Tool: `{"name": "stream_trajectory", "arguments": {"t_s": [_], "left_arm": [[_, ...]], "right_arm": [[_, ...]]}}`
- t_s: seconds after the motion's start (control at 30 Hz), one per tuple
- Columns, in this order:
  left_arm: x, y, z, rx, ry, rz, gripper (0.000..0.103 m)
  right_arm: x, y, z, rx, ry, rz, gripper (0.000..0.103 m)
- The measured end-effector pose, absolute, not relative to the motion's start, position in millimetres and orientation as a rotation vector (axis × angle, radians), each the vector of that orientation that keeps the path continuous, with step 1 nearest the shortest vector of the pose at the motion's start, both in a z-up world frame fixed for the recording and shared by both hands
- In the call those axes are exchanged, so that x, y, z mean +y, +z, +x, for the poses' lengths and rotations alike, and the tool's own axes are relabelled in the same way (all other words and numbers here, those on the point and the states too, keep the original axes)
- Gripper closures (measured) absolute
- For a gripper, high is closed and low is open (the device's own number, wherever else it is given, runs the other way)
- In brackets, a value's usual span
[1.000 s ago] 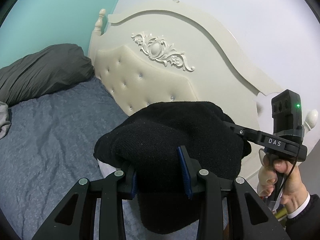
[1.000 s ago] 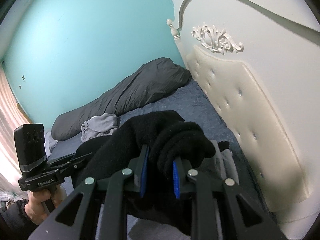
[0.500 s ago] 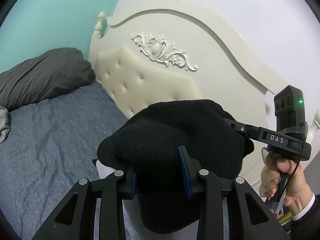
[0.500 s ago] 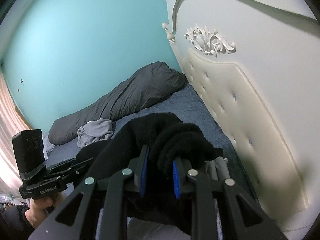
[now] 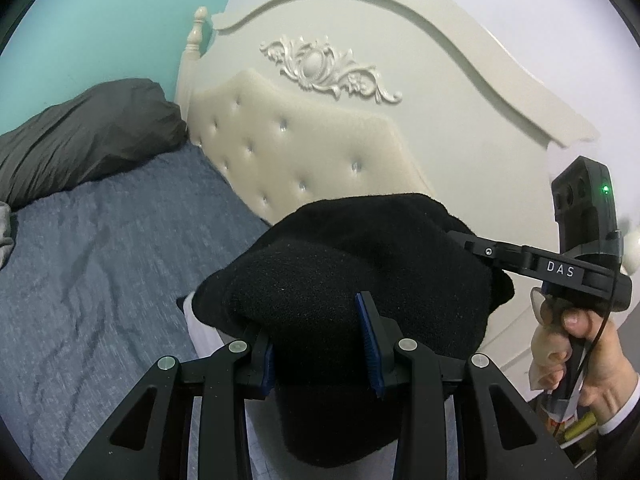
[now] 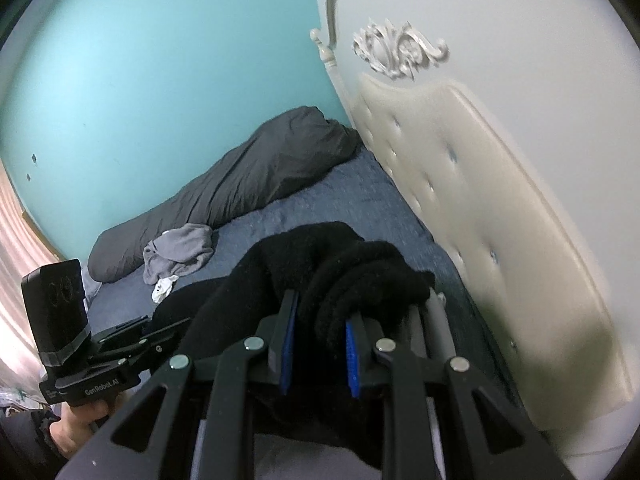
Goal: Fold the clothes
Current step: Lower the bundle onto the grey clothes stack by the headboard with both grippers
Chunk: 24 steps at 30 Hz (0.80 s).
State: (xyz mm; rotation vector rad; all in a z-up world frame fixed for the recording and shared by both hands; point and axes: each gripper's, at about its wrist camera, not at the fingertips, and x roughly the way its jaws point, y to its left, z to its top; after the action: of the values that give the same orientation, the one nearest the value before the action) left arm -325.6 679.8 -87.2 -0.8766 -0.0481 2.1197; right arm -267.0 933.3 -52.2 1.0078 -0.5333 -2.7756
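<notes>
Left to right. Dark grey rumpled duvet [image 5: 84,136] lies along the teal wall, crumpled light grey garment [image 6: 180,252] just beside it, both well clear of the work. Blue-grey bed sheet [image 5: 100,280] is bare in the middle of the bed.

Left gripper [image 5: 320,354]: jaws clenched on a thick bunch of the black fleece garment [image 5: 352,272], blue pads pressing in from both sides. The garment hangs between the two grippers, lifted above the bed near the cream tufted headboard [image 5: 304,152], with a fold drooping below the left jaws.

Right gripper [image 6: 318,350]: jaws also clenched on a rolled edge of the same black fleece, narrower bite than the left. Under it some folded grey and white clothes [image 6: 438,320] lie on the bed, touching the headboard side; whether the fleece touches them I cannot tell. The person's hand [image 5: 580,356] grips the right handle.

Step, as I judge it: carrying the doubled fleece, both ends pinched, to lay it down, possibly on that folded pile. Fold seems mostly made, placement not done.

Next move calls for: lower both ends level, keep them apart so the fold stays flat, land it square by the headboard, then release both jaws. Risk: bulky fleece slumps or unrolls on release.
</notes>
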Motion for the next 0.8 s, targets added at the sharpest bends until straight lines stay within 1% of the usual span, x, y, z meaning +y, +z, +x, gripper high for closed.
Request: {"name": "stream_trajectory", "arguments": {"t_s": [0.27, 0.47, 0.8], "left_arm": [[683.7, -106.1, -314.3, -0.040, 2.086, -0.933, 0.065], [683.2, -115.9, -307.1, -0.072, 2.056, -0.982, 0.065], [684.9, -133.2, -298.9, -0.041, 2.042, -1.016, 0.065]], "right_arm": [[940.8, -77.0, -253.0, -0.575, -2.744, 1.064, 0.083], [948.9, -88.3, -245.4, -0.629, -2.718, 1.103, 0.083], [952.9, -107.4, -235.3, -0.660, -2.698, 1.154, 0.083]]}}
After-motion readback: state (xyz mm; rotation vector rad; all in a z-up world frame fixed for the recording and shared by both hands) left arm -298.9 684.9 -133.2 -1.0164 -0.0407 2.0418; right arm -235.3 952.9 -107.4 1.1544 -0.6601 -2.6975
